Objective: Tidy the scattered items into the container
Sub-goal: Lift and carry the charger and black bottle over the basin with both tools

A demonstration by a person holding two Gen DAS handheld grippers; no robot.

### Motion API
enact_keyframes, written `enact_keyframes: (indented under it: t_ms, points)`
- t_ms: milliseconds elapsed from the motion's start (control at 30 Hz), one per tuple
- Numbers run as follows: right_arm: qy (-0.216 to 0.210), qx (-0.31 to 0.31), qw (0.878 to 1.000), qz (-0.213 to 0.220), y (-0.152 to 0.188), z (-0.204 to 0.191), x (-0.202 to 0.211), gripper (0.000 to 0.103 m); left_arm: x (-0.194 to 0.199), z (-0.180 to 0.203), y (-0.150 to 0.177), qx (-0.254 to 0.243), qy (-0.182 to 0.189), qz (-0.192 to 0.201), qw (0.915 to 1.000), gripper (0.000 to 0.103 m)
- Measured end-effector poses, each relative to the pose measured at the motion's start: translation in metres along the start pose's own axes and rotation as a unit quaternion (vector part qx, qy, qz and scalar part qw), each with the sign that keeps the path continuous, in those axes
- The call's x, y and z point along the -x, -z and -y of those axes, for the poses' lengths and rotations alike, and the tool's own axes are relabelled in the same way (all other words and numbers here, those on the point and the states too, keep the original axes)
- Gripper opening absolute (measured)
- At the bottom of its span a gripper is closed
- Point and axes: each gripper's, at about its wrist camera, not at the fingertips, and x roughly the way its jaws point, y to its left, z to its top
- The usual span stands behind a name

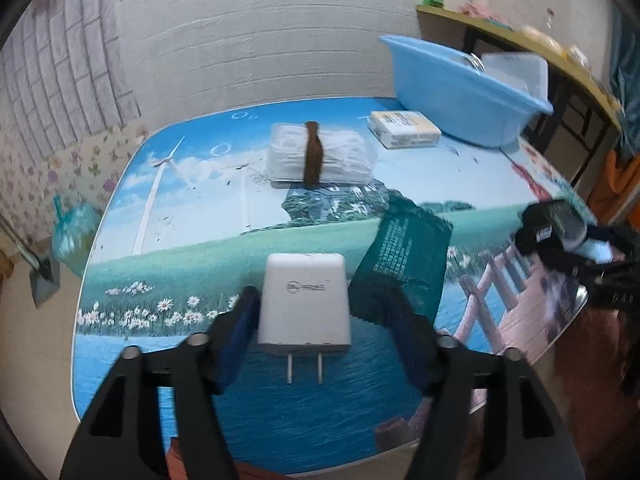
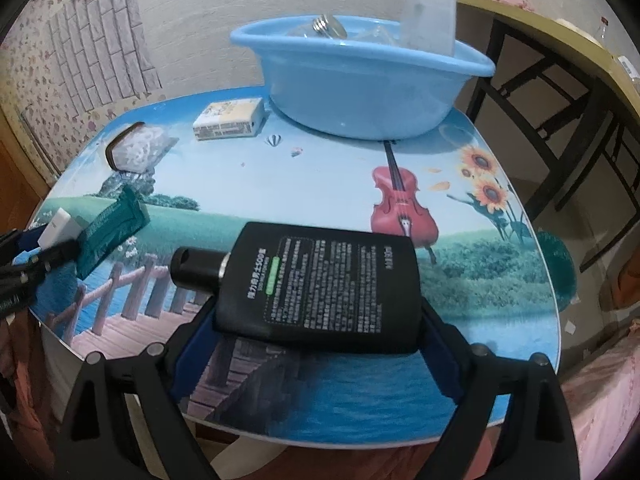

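Observation:
My left gripper (image 1: 316,312) is open around a white plug charger (image 1: 305,306) that lies on the picture-printed table (image 1: 200,224); its fingers stand on both sides, the right one apart from it. A dark green sachet (image 1: 404,256) lies just to the right. My right gripper (image 2: 316,320) is shut on a flat black bottle (image 2: 320,288) with a black cap, held above the table. The blue basin (image 2: 360,80) stands at the far edge with clear items inside; it also shows in the left wrist view (image 1: 460,96).
A clear packet with a brown band (image 1: 320,156) and a small white-yellow box (image 1: 404,128) lie near the basin. A wooden table (image 2: 560,60) stands behind on the right. A blue bag (image 1: 74,232) sits on the floor at the left.

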Motion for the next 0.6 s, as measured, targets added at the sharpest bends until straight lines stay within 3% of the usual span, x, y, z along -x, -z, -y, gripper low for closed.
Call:
enact_keyframes:
  t_ms: [100,267,433,600]
  points:
    - [-0.004,0.005,1.0,0.009,-0.001,0.001,-0.002,0.095,0.0,-0.001,0.0,0.004,0.0,0.005,1.0,0.072]
    - [-0.006,0.008,1.0,0.019,-0.001,0.002,-0.006,0.103,-0.005,-0.005,0.001,0.011,-0.005,0.003,0.9999,0.094]
    - [-0.012,0.014,0.999,0.037,-0.002,0.003,-0.009,0.103,-0.008,-0.002,0.002,0.004,0.0,0.003,1.0,0.103]
    - [-0.016,0.017,0.999,0.049,-0.003,0.005,-0.011,0.103,-0.008,-0.003,0.002,0.004,-0.002,0.012,0.9999,0.103]
